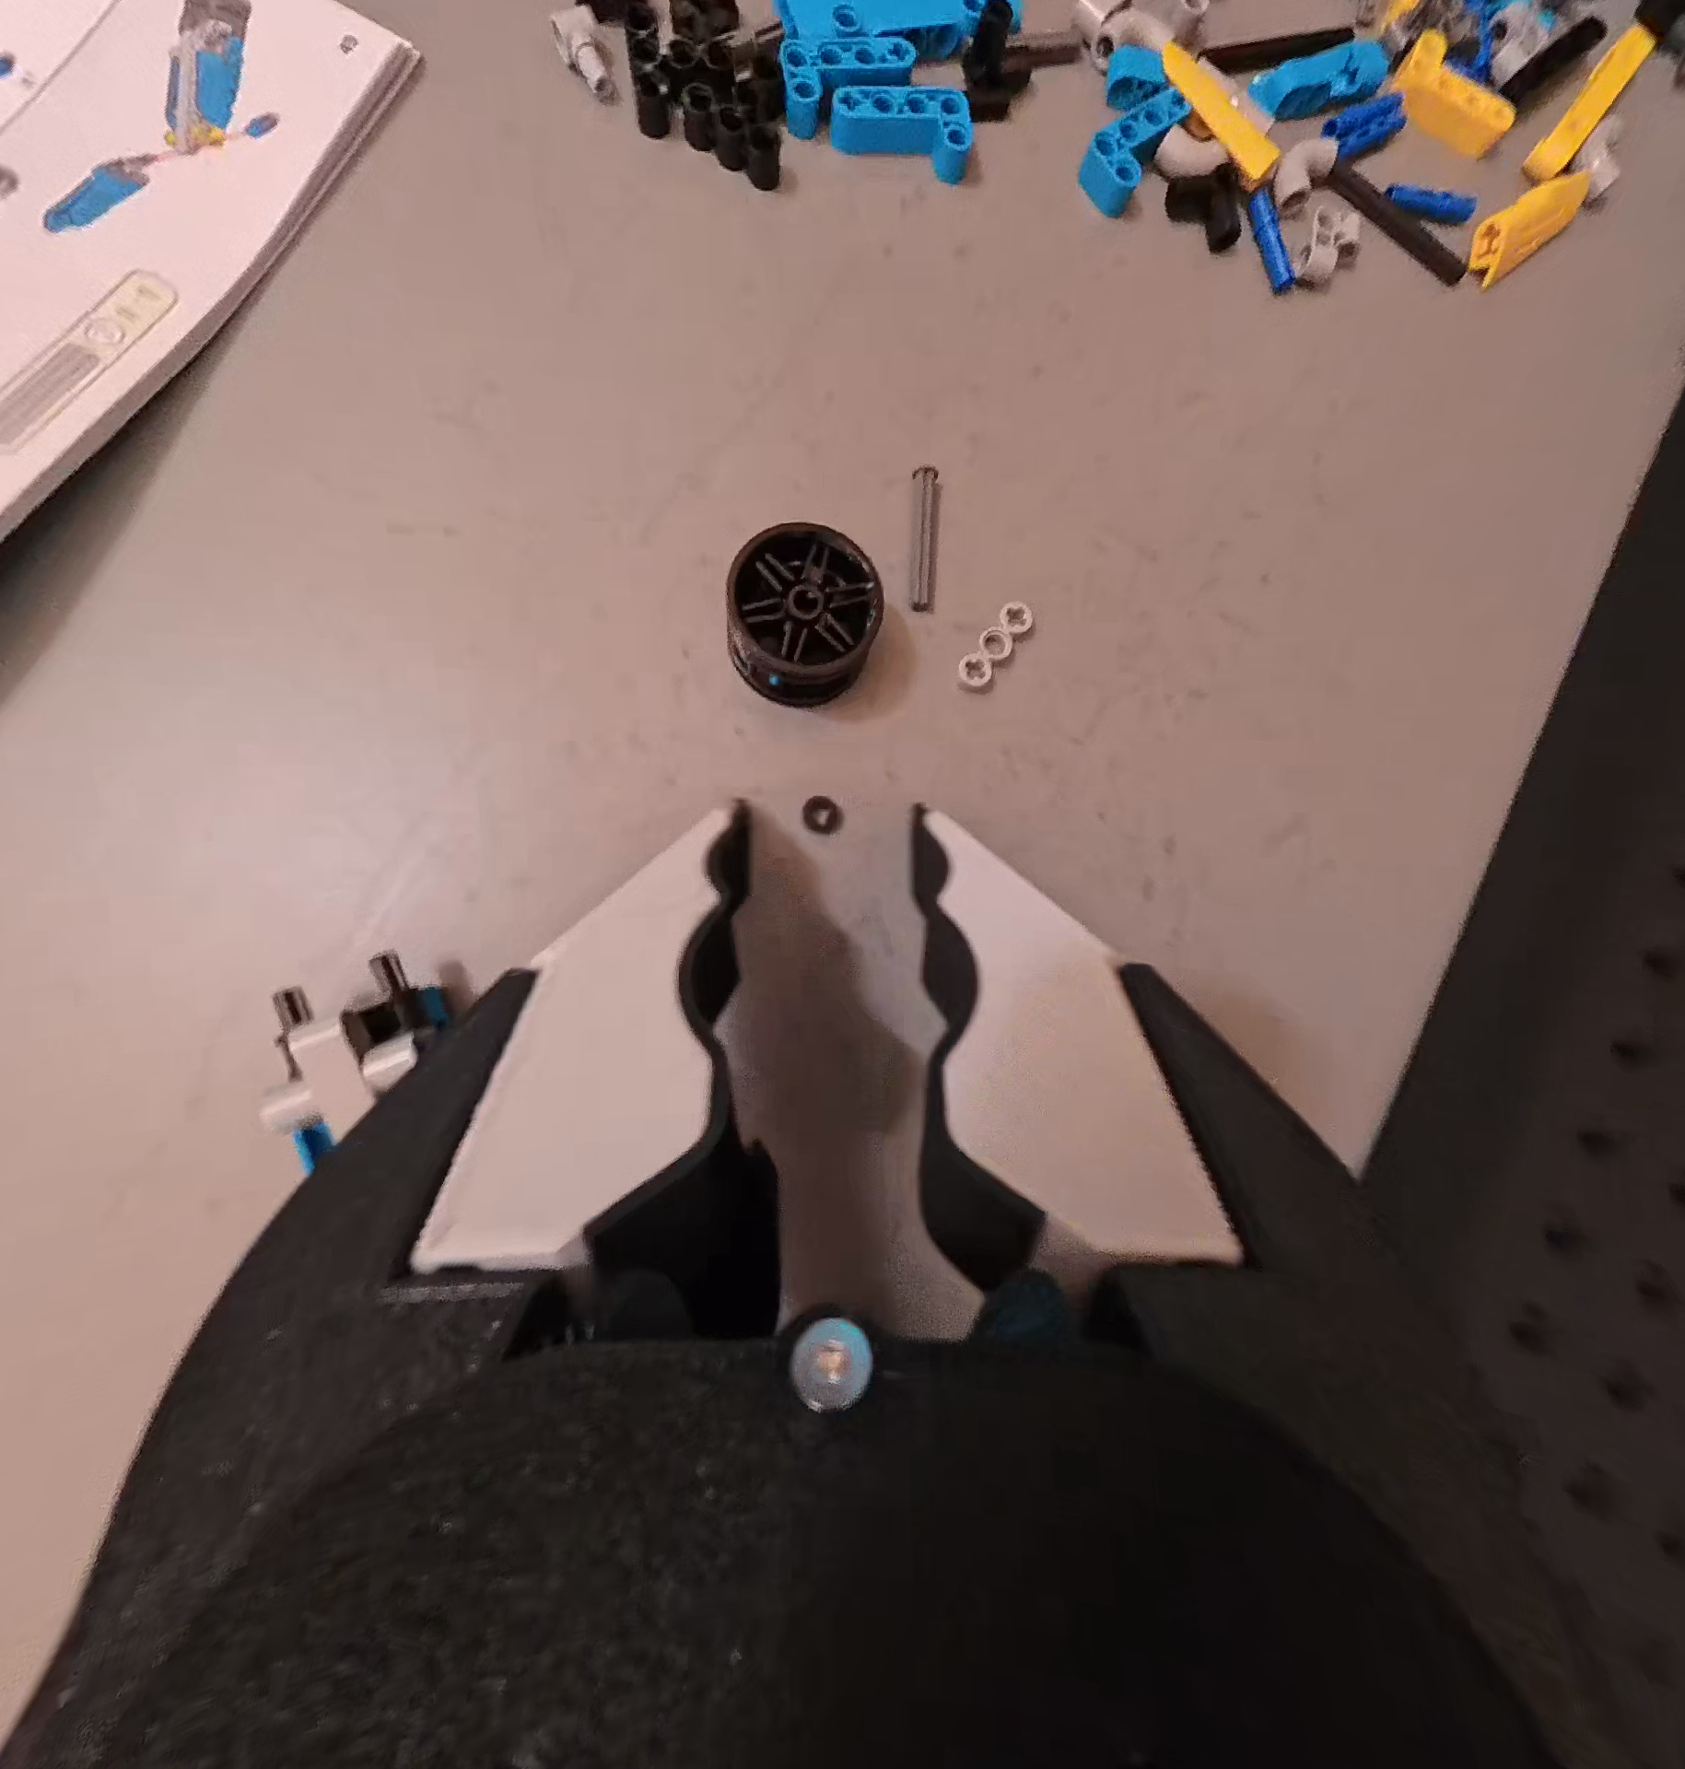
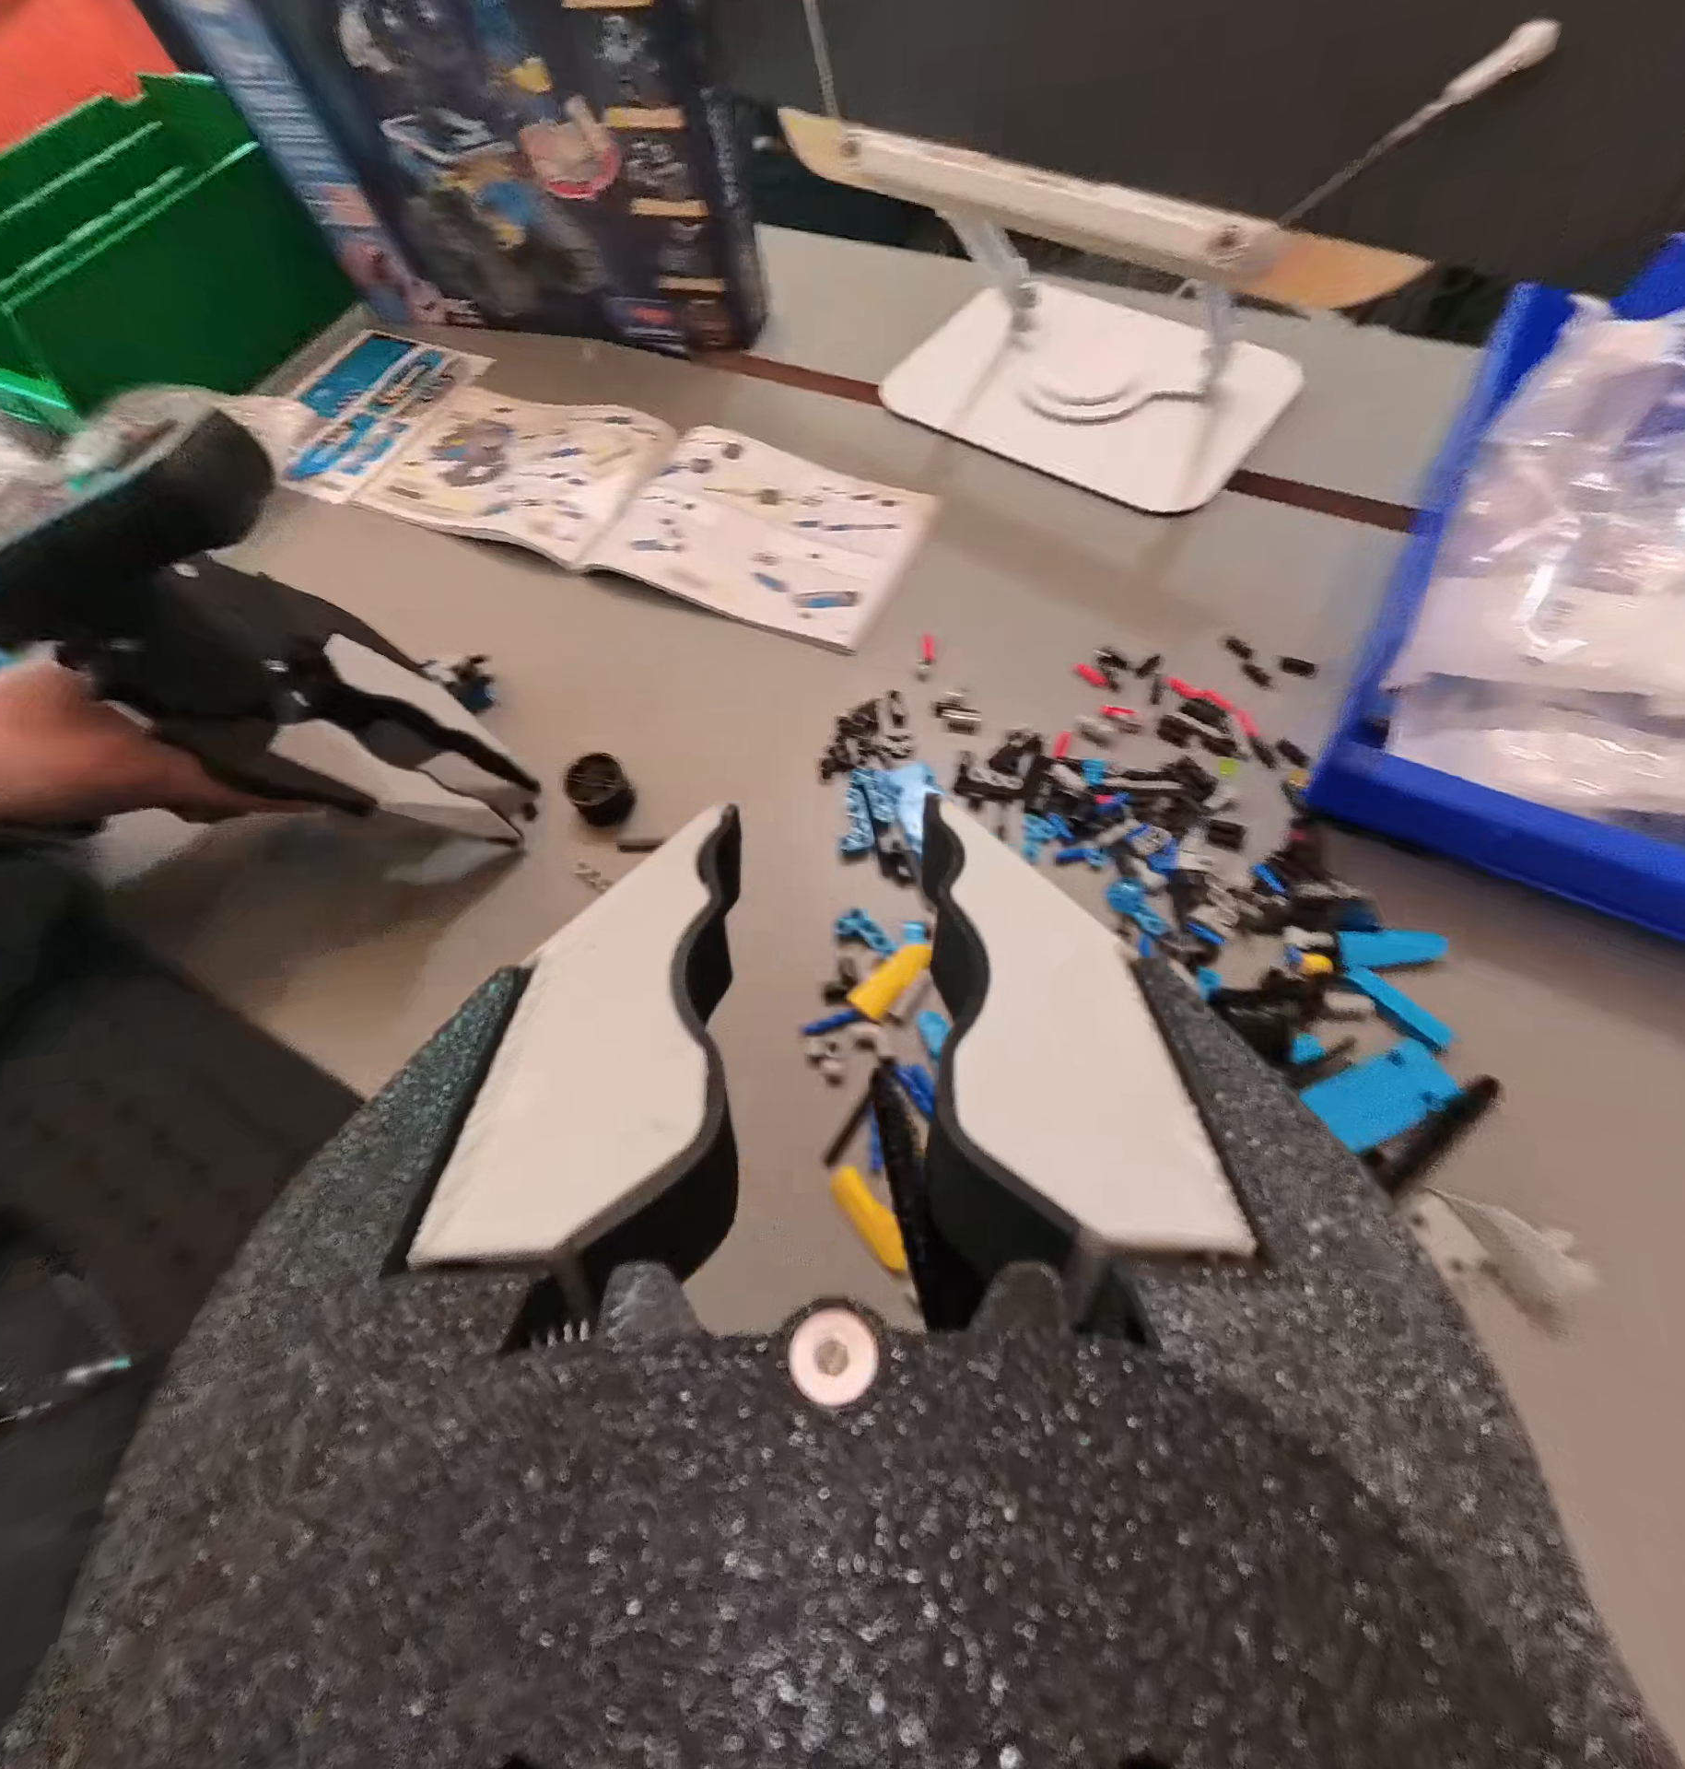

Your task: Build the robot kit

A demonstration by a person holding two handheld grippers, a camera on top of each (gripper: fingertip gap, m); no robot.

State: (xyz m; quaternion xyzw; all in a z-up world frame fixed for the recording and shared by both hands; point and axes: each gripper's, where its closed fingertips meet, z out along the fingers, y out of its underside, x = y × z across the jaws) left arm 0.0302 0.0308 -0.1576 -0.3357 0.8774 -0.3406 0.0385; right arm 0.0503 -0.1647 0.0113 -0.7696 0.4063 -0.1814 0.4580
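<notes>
Grey tabletop (image 1: 436, 670), brick parts scattered at the far side. My left gripper (image 1: 831, 814) is parted, empty, a small black bushing (image 1: 823, 815) between its tips; black wheel rim (image 1: 804, 613) just beyond. My right gripper (image 2: 831, 814) is parted, empty, above the loose parts pile (image 2: 1154, 814).

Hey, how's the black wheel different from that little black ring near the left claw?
The wheel is far bigger than the ring and has spokes around a hub; the ring is one plain loop. The wheel stands tall off the table, while the ring lies flat. The ring sits just ahead of the open left claw; the wheel is farther out. Both are black, round and loose on the table.
</notes>
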